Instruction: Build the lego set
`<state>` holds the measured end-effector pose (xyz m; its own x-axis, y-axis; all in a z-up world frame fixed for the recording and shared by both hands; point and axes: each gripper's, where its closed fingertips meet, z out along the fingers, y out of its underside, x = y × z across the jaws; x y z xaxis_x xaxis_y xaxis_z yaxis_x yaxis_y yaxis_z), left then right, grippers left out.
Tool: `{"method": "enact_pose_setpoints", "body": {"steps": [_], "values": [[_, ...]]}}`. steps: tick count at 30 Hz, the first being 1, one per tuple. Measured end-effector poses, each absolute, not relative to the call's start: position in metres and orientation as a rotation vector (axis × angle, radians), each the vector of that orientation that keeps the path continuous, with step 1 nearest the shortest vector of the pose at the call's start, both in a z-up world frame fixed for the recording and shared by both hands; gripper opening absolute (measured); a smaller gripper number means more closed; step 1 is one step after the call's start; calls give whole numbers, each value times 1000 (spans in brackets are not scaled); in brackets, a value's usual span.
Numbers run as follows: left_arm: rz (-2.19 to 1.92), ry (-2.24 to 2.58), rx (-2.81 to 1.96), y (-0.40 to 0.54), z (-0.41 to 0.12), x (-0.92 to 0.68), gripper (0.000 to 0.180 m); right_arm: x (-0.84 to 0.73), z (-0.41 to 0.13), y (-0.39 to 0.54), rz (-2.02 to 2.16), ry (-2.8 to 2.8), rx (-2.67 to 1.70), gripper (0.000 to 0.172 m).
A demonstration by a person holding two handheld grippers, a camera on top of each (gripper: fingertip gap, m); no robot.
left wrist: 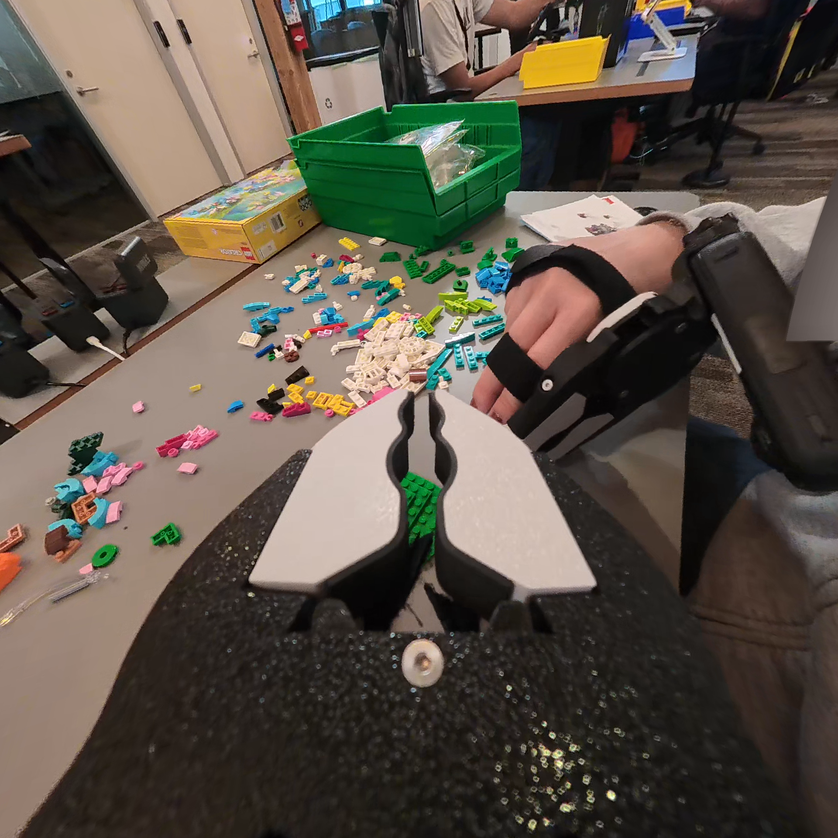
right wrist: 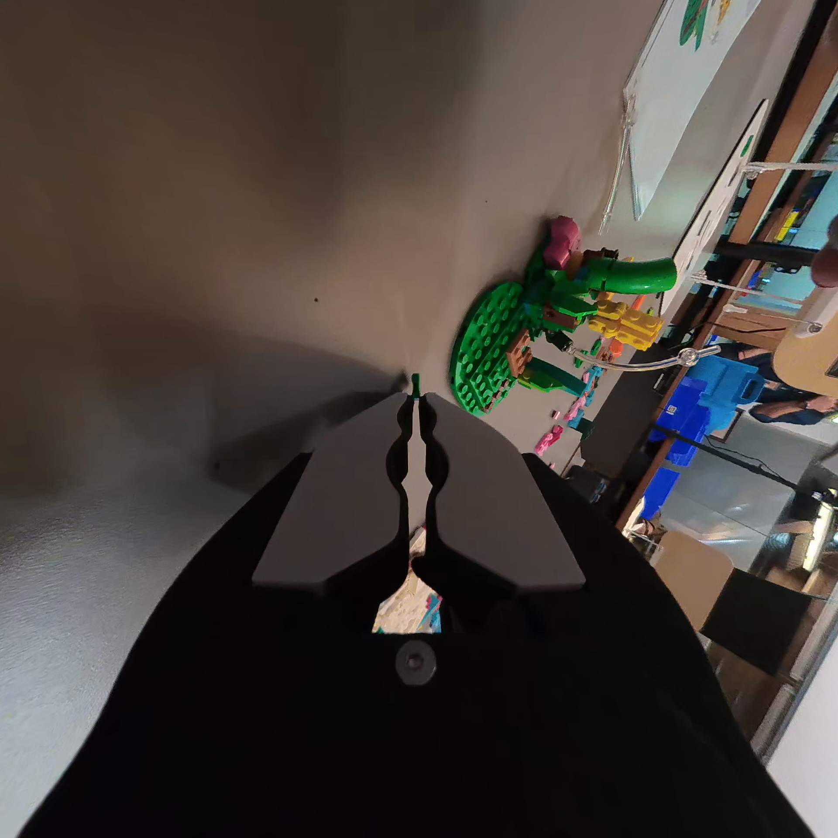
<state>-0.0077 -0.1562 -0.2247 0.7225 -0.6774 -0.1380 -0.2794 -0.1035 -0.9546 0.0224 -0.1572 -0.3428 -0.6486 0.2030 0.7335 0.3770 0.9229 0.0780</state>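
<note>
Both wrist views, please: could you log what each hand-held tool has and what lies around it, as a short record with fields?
Surface: grey table
Left tool: tips slightly apart with nothing between them, poised above a green studded plate
Right tool: tips closed on a small green piece that sticks out past them
Right hand: strapped to the right tool, beside the brick piles
Loose bricks: white pile, yellow, pink
Built model: round green base with plants
Storage: green bin, yellow box
</note>
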Motion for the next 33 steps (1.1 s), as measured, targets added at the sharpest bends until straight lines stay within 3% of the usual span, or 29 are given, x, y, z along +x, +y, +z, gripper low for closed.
{"method": "enact_pose_setpoints", "body": {"steps": [25, 33], "values": [[-448, 793, -1708, -160, -225, -4, 5, 28, -338, -163, -287, -2323, -402, 7], [-490, 843, -1736, -164, -234, 2, 3, 30, -329, -162, 62, -2283, -777, 4]]}}
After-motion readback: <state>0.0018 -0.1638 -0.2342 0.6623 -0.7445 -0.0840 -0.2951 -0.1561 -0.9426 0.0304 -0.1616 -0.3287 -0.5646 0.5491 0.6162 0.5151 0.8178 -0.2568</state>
